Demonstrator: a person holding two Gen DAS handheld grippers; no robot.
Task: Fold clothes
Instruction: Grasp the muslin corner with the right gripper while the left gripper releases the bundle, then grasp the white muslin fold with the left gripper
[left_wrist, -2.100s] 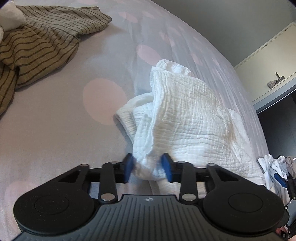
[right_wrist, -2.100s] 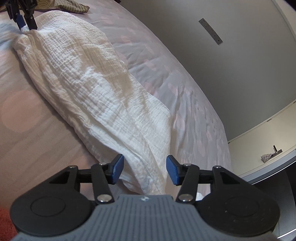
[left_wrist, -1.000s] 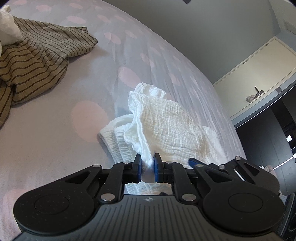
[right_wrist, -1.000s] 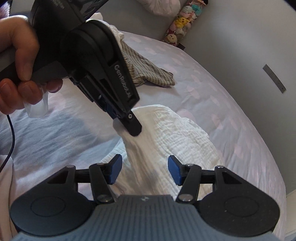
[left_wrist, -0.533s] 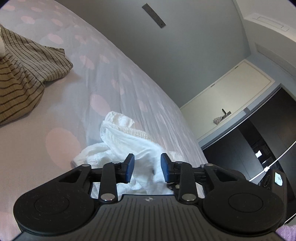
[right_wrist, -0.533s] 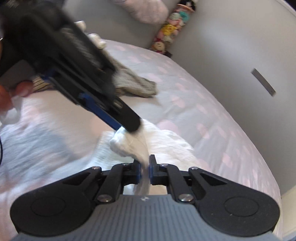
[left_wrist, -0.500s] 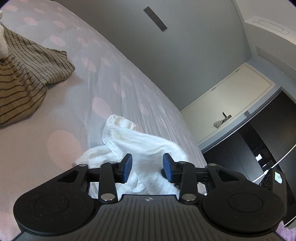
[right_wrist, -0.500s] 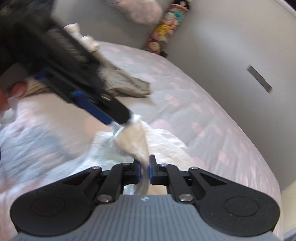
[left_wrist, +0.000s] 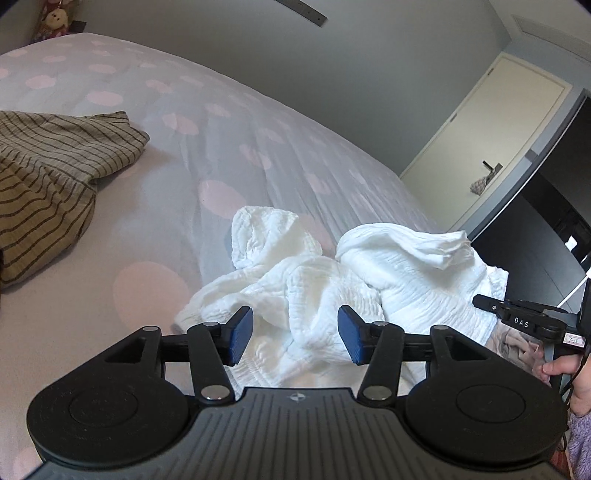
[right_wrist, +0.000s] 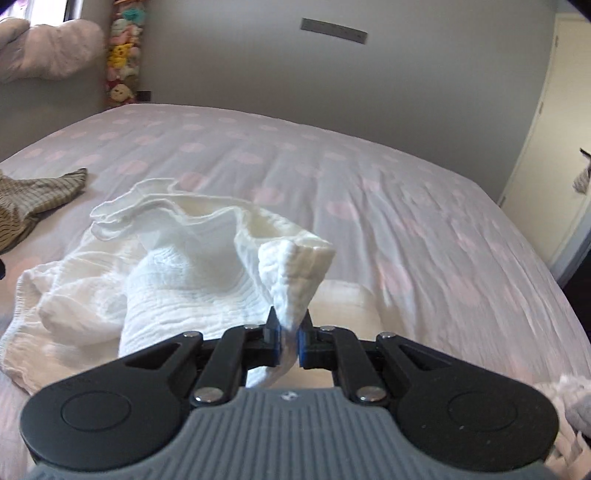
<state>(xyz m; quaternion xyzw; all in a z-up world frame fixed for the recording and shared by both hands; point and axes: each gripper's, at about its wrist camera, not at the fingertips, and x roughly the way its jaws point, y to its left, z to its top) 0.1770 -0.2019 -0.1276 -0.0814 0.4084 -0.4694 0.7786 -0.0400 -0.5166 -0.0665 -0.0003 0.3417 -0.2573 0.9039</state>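
Note:
A crumpled white crinkle-cotton garment (left_wrist: 325, 284) lies on the bed. In the left wrist view my left gripper (left_wrist: 295, 336) hovers just above its near folds; its jaws are opening and the blue pads (left_wrist: 240, 334) press on nothing. In the right wrist view my right gripper (right_wrist: 289, 343) is shut on a bunched corner of the white garment (right_wrist: 291, 273), which stands up as a lifted peak. The rest trails left over the bedspread. The right gripper's black finger (left_wrist: 517, 317) also shows at the right edge of the left wrist view, with a hand (left_wrist: 561, 369) on it.
A brown striped garment (left_wrist: 48, 184) lies at the bed's left side (right_wrist: 22, 203). The bedspread (left_wrist: 177, 155) is pale lilac with pink dots. A cream door (left_wrist: 491, 147) and a dark opening stand to the right. Plush toys (right_wrist: 123, 55) stand against the far wall.
My left gripper let go of the white garment's corner and opened. My right gripper closed on that corner, swung right and lifted it, rolling as it went.

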